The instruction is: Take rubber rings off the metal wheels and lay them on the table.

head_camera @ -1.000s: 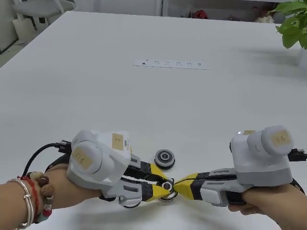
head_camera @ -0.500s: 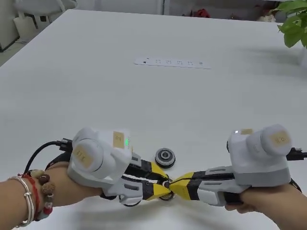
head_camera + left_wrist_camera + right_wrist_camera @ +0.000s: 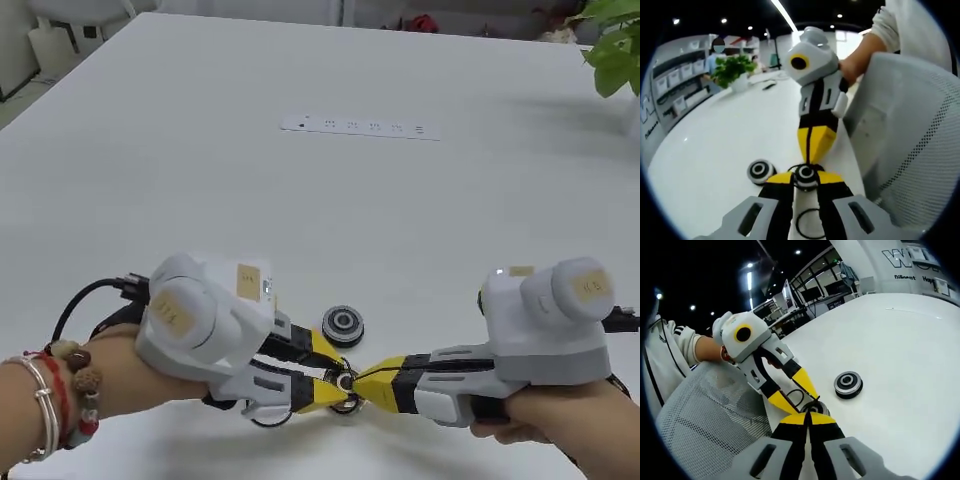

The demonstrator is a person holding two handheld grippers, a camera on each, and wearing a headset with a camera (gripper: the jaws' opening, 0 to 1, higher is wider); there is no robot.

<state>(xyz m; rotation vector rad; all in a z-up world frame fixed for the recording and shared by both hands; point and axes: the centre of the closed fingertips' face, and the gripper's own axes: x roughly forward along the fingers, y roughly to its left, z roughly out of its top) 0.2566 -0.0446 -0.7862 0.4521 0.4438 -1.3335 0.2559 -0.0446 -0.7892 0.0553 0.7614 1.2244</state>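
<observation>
Wheel [image 3: 805, 176] in hand was the centre of everything: the left gripper [image 3: 335, 384] had its yellow-tipped jaws closed on either side of this small metal wheel, holding it just above the table [image 3: 300, 220], close to the person's body. That hold looked meant to brace the wheel against a pull from the other side.

Meeting it head-on, the right gripper [image 3: 807, 418] had its jaws pressed together at the wheel's rim. They seemed to pinch the thin black rubber ring [image 3: 792, 169] that stood slightly off the metal, though how firmly the ring was caught could not be told. Opposed tips made sense, since drawing the two grippers apart would likely peel the ring away.

Just beyond the held wheel, a second wheel [image 3: 343, 325] lay flat on the table, apparently with its ring on, so it was probably next.

Beneath the held wheel, on the person's side, a loose ring [image 3: 807, 223] lay on the table, seemingly one already removed.

Well beyond the held wheel lay a white power strip [image 3: 350, 128].
</observation>
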